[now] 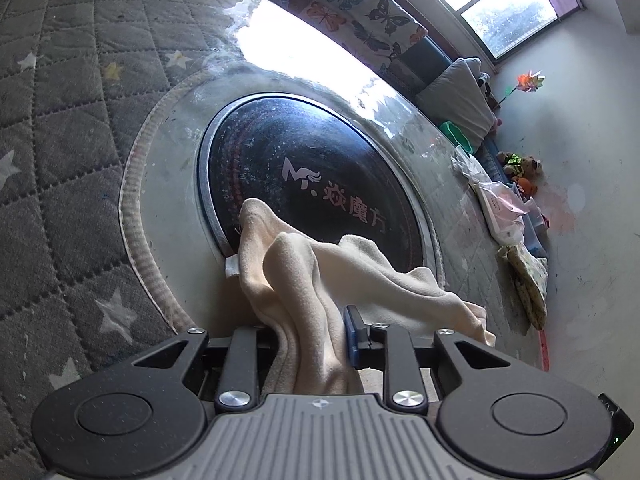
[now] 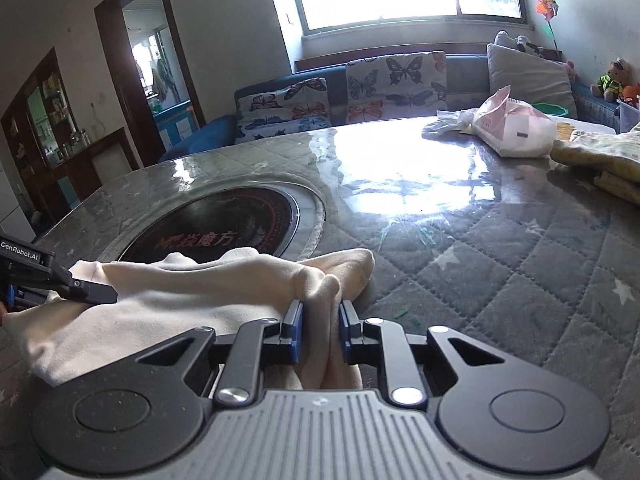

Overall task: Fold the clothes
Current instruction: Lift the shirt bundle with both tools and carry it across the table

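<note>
While the quilted grey surface (image 2: 500, 264) with its star pattern fills most of both views, a round black cooktop (image 1: 316, 168) sits sunk into its middle, ringed by a pale rim and marked with white characters; it is one disc, and part of the cream garment (image 1: 320, 280) lies across its near edge. Behind the surface runs a blue sofa (image 2: 208, 128) carrying two butterfly-print cushions (image 2: 396, 80) and one grey pillow (image 2: 528, 76); a soft toy (image 2: 612, 76) sits at its far right end, beneath an orange pinwheel (image 2: 546, 2) on the wall. At the right edge of the surface lie one pink-and-white plastic packet (image 2: 516, 128), what it holds hidden by the wrapping, and a folded yellow patterned cloth (image 2: 600, 156); both stand well apart from the garment. There is one garment, bunched and stretched between the two claws near the surface's front edge; the left claw (image 1: 310, 332) is closed tight on a thick fold of it, the fabric hiding one finger; the right claw (image 2: 320, 316) pinches another fold between its blue pads (image 2: 296, 320), only the cloth's thickness between them. The left claw's black arm shows at the left of the right wrist view, pressed against the cloth.
</note>
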`<state>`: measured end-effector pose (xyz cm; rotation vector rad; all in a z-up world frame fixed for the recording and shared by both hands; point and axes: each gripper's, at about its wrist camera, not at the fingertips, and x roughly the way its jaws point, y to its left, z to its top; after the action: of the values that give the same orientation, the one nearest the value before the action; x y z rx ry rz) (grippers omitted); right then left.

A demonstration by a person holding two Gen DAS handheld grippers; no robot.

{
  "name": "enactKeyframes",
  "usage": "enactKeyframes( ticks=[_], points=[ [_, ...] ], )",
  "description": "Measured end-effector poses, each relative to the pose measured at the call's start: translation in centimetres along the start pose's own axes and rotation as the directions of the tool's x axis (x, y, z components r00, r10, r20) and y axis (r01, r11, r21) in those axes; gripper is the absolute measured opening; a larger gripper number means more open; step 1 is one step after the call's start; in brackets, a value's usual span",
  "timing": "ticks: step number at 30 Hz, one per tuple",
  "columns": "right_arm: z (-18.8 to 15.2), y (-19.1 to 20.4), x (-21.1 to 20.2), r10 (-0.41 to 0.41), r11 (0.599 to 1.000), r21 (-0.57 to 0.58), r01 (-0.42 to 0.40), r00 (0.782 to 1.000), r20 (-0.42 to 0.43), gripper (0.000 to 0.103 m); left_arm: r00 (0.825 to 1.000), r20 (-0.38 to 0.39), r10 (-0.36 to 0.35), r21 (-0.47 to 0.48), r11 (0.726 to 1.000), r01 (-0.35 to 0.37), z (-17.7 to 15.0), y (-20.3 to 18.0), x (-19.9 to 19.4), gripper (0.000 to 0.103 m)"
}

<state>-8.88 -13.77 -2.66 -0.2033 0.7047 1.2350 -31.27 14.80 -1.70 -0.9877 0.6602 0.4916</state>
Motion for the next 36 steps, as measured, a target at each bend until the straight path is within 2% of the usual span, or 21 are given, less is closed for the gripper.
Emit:
enactKeyframes(
  ticks=[5, 7, 8, 14, 22, 31, 36],
  points=[
    [0.3, -0.3, 0.1, 0.008, 0.999, 0.036, -0.007, 1.000, -0.018, 0.019, 1.000, 0.004, 0.004, 0.015, 1.000, -0.004, 0.0, -0.3, 0.1, 0.026],
    [0.5, -0.4, 0.1, 0.012, 0.999, 0.051, -0.010, 1.000, -0.025, 0.016, 1.000, 0.004, 0.007, 0.023, 1.000, -0.008, 0.1, -0.4, 0.1, 0.025],
    [0.5, -0.3, -0.1, 0.012, 0.999, 0.052, -0.011, 1.000, -0.020, 0.011, 1.000, 0.004, 0.007, 0.030, 1.000, -0.007, 0.1, -0.5, 0.0, 0.023],
    [0.8, 0.6, -2.3, 0.008, 1.000, 0.023, -0.009, 0.998, 0.058, 0.009, 0.999, 0.013, -0.034, 0.085, 0.996, 0.033, 0.2, -2.6, -0.6, 0.017],
    [1.3, 1.7, -6.4, -0.042, 0.999, -0.011, 0.044, 0.988, 0.147, 0.009, 0.995, 0.019, -0.102, 0.169, 0.981, 0.097, 0.2, -5.9, -1.4, 0.016],
    [1.8, 0.8, -12.9, -0.138, 0.990, -0.005, 0.144, 0.957, 0.255, 0.009, 0.980, -0.017, -0.200, 0.266, 0.944, 0.197, -0.4, -11.5, -0.8, 0.016],
    [2.2, -0.1, -17.0, -0.228, 0.971, -0.001, 0.239, 0.925, 0.305, 0.009, 0.965, -0.053, -0.256, 0.321, 0.911, 0.259, -1.6, -15.3, -0.3, 0.016]
  ],
)
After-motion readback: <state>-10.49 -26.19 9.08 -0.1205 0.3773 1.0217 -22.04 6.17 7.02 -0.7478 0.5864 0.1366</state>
